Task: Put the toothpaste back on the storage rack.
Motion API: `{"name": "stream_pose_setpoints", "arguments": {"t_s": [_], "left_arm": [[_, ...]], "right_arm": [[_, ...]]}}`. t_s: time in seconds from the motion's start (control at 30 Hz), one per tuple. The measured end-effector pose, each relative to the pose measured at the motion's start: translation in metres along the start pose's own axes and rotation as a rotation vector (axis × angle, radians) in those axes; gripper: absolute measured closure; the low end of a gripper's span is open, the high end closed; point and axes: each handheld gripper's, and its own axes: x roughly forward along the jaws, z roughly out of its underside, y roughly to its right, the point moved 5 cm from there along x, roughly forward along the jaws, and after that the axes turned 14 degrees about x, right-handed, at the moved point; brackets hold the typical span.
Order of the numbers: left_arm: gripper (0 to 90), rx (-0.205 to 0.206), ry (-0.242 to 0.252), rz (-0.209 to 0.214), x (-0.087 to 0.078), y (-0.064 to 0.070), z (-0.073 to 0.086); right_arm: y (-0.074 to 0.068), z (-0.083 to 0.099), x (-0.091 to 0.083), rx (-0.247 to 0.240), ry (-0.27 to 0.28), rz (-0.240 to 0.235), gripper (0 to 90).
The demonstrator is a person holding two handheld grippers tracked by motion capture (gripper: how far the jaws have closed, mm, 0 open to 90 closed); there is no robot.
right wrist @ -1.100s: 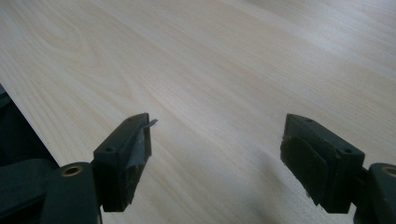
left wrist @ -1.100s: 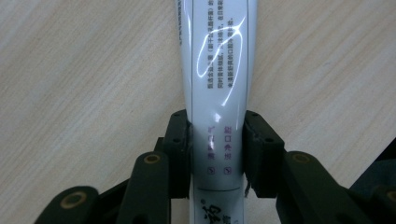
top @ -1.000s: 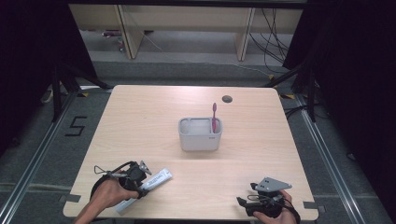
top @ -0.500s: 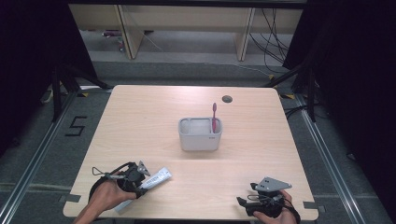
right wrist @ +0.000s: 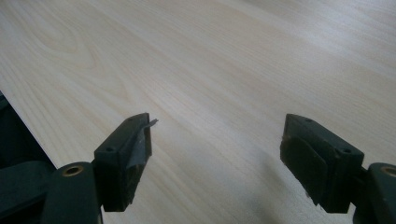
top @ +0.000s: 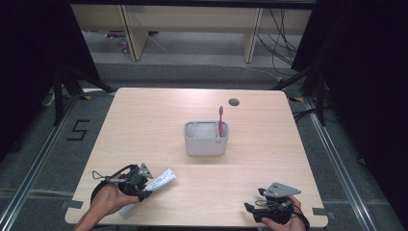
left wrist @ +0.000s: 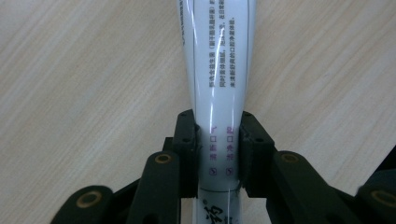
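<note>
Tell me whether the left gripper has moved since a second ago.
Yes, slightly: the left gripper, shut on the toothpaste tube, has drifted left, away from the grey holder.

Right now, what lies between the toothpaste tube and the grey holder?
Bare tabletop, by the high view: nothing between the toothpaste tube, clamped in the left tongs, and the grey holder.
</note>
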Motion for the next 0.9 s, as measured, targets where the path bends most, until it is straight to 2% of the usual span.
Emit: {"name": "stream_pose_setpoints", "arguments": {"t_s": [0.03, 0.07, 0.13, 0.17, 0.2, 0.23, 0.27, 0.3, 0.37, 0.4, 0.5, 0.57, 0.6, 0.67, 0.9], "left_arm": [[71.6, -0.008, 0.02, -0.009, -0.001, -0.001, -0.002], [71.6, -0.013, 0.038, -0.013, -0.005, -0.002, -0.004], [71.5, -0.017, 0.045, -0.002, -0.008, -0.004, -0.006], [71.6, -0.017, 0.045, -0.002, -0.008, -0.004, -0.006], [71.5, -0.045, 0.071, -0.014, -0.009, -0.004, -0.008], [71.6, -0.045, 0.071, -0.014, -0.009, -0.004, -0.008], [71.6, -0.028, 0.104, -0.027, -0.01, -0.008, -0.01], [71.6, -0.028, 0.104, -0.027, -0.01, -0.008, -0.01], [71.6, -0.035, 0.123, -0.021, -0.011, -0.01, -0.012], [71.6, -0.047, 0.154, -0.033, -0.013, -0.014, -0.013], [71.6, -0.055, 0.169, -0.036, -0.014, -0.017, -0.015], [71.5, -0.067, 0.181, -0.041, -0.015, -0.019, -0.016], [71.5, -0.066, 0.185, -0.036, -0.017, -0.021, -0.017], [71.5, -0.073, 0.188, -0.026, -0.017, -0.022, -0.018], [71.6, -0.082, 0.217, -0.054, -0.021, -0.027, -0.022]], "right_arm": [[0.002, -0.001, 0.0, -0.018, 0.002, 0.008, 25.5], [0.001, 0.0, 0.0, -0.006, -0.005, 0.003, 25.5], [0.002, -0.001, 0.0, -0.016, 0.003, 0.005, 25.5], [0.001, -0.001, -0.001, -0.007, -0.002, 0.002, 25.5], [0.0, 0.001, 0.0, 0.018, -0.012, -0.006, 25.5], [0.0, 0.001, 0.0, 0.018, -0.012, -0.006, 25.5], [0.0, 0.001, -0.001, 0.026, -0.013, -0.003, 25.5], [0.0, 0.001, -0.001, 0.026, -0.013, -0.003, 25.5], [0.001, 0.0, -0.001, 0.015, -0.004, 0.0, 25.5], [0.002, 0.0, -0.001, 0.009, -0.001, -0.002, 25.5], [0.003, -0.001, 0.0, -0.006, 0.003, -0.006, 25.5], [0.003, -0.001, -0.001, 0.001, 0.001, -0.002, 25.5], [0.001, 0.001, -0.001, 0.03, -0.009, -0.002, 25.5], [0.002, 0.0, -0.001, 0.022, -0.007, -0.001, 25.5], [0.002, 0.0, -0.001, 0.011, -0.004, 0.001, 25.5]]}}
